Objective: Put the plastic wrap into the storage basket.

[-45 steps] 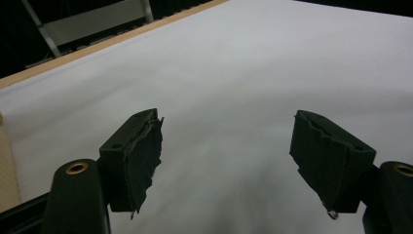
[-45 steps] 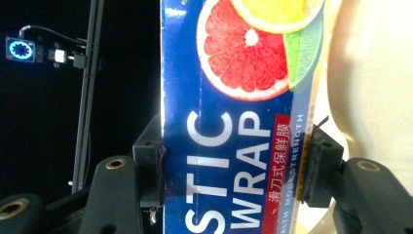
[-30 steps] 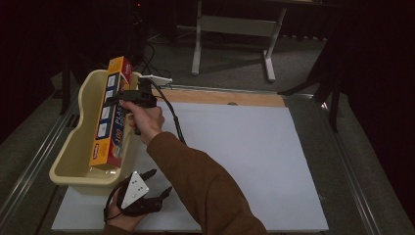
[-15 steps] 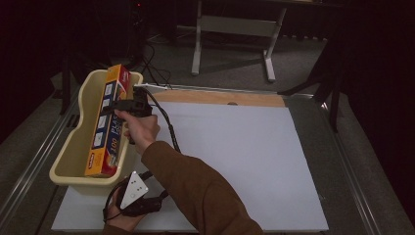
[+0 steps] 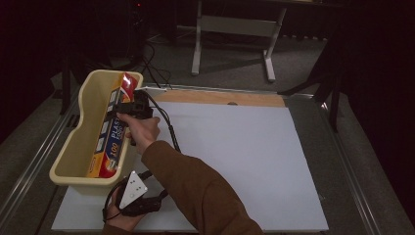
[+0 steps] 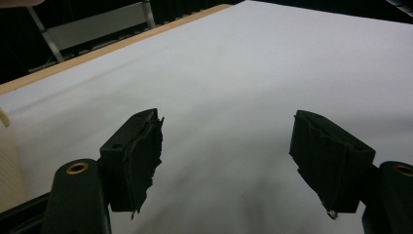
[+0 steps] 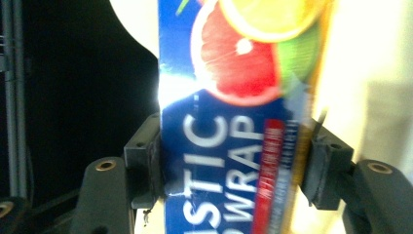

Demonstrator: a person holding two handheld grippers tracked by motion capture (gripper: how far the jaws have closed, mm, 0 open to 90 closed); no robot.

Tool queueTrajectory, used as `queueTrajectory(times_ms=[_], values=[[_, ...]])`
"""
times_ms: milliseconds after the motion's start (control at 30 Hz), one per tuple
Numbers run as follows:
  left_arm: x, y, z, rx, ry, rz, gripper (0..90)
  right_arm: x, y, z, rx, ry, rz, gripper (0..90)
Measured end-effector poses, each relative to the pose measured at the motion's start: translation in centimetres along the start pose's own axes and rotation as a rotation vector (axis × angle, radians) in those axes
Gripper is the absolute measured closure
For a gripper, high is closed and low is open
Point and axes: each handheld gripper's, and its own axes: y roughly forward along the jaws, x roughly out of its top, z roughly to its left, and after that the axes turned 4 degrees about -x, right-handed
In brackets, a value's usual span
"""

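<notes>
Setting the plastic wrap box [image 5: 110, 128] down in the yellow bin [image 5: 73, 147] is the step in hand: from the high view it lies lengthwise inside, with the right gripper [image 5: 128, 108] at its middle and the left gripper [image 5: 139, 205] resting low on the white surface [image 5: 244, 156], fingers spread with nothing between them. In the left gripper view those fingers [image 6: 139, 156] stand wide apart over bare surface. In the right gripper view the fingers [image 7: 143, 161] flank the box, having just been opening, one side already apart; better to open fully, then lift straight out without dragging it.

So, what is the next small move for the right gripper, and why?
Probably lift the right gripper straight up and away from the plastic wrap box. The box already lies lengthwise in the yellow tub, and the jaws have just been opening with the box between them, a small gap showing at one pad, so it seems released.
</notes>
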Motion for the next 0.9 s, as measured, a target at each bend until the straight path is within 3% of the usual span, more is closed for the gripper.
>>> queueTrajectory(times_ms=[233,533,700,900], values=[[0.0,0.0,0.0,0.0,0.001,0.002,27.0,0.0,-0.6,0.2,-0.024,0.002,0.001,32.8],[0.0,0.1,-0.1,0.0,0.006,0.005,27.0,0.0,-2.6,0.5,-0.06,-0.068,-0.005,34.4],[0.0,0.2,-0.1,-0.001,0.002,0.006,27.0,-0.1,-3.2,0.6,-0.086,-0.153,0.009,35.8],[0.0,0.1,0.0,0.0,0.003,0.006,27.0,-0.6,-4.2,1.0,-0.152,-0.315,0.018,37.5]])
